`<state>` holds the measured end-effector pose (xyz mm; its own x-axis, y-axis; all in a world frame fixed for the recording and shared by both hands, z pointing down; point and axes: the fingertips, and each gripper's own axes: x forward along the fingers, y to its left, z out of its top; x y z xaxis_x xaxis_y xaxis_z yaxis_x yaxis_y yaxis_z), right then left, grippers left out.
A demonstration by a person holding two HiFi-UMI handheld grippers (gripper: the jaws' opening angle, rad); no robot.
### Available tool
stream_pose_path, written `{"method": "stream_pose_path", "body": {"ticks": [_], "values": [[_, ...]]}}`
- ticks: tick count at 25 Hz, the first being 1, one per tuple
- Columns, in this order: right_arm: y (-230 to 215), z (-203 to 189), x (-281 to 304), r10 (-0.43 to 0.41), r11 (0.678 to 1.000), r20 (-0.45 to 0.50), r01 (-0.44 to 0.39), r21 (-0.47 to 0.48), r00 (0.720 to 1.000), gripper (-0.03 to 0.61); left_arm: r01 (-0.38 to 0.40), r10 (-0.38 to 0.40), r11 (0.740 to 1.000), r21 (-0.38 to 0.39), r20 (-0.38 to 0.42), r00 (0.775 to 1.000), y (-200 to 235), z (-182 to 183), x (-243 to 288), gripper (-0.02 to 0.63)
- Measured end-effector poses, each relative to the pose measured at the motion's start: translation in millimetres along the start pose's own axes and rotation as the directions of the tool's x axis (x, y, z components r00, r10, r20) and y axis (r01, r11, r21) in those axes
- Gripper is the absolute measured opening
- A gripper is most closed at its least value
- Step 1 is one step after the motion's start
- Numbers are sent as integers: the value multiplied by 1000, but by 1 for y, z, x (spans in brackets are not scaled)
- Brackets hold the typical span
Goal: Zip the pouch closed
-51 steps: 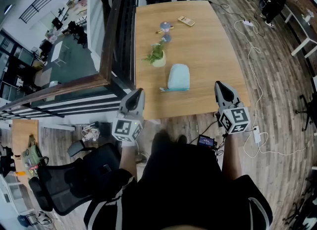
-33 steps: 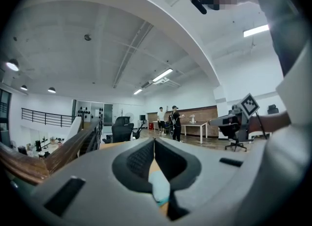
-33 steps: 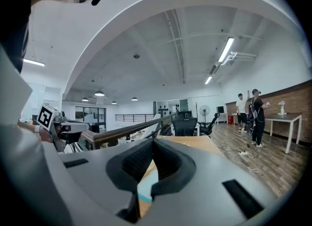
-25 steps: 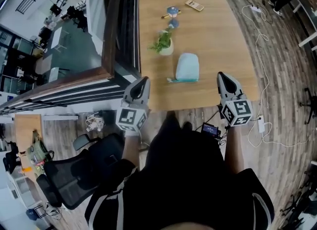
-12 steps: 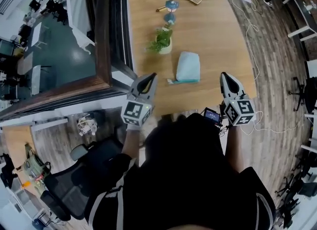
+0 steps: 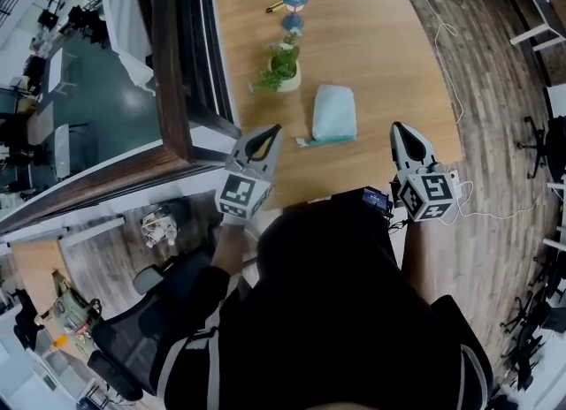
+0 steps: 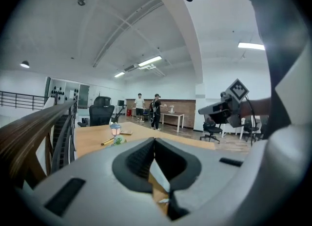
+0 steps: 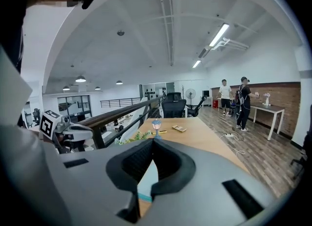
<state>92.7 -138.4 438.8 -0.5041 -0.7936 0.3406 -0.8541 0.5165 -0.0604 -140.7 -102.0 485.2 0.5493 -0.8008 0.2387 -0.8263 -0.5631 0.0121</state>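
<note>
Pale blue pouch point(image 6: 334, 113), flat on table point(image 6: 389, 55)

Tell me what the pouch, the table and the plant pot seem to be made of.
Pouch: pale blue, matte, with soft rounded corners; likely fabric, though the weave is too small to see.
Table: light wood or wood-look laminate; straight grain lines, low sheen.
Plant pot: cream, smooth; ceramic or plastic, cannot tell which.

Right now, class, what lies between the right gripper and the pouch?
Nothing but bare table: the head view shows plain wood between the right gripper and the pouch.
</note>
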Motion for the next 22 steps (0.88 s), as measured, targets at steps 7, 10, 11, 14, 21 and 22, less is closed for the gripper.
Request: {"method": "stream_pose_path", "body": {"ticks": [7,10,11,14,21,22], "values": [[-19,-4,-7,-3,999,-3,4,41,1000,12,173,-85,940,294,-289,954,-18,-68,35,3],[-20,-10,-12,-8,999,-15,8,37,1000,12,369,-136,817,444,-473,870,-30,-128,51,92],[-22,-13,-15,-14,999,-20,15,38,1000,12,433,-143,765,476,-529,836,-32,-148,56,114],[-27,-24,-25,-47,996,-24,49,68,999,12,588,-139,608,534,-658,740,-34,-204,70,117],[-35,-48,-53,-103,987,-52,109,118,993,12,695,-101,438,570,-737,668,-38,-253,94,115],[-36,-50,-55,-109,986,-54,115,122,993,12,702,-101,428,569,-742,663,-40,-254,96,115]]}}
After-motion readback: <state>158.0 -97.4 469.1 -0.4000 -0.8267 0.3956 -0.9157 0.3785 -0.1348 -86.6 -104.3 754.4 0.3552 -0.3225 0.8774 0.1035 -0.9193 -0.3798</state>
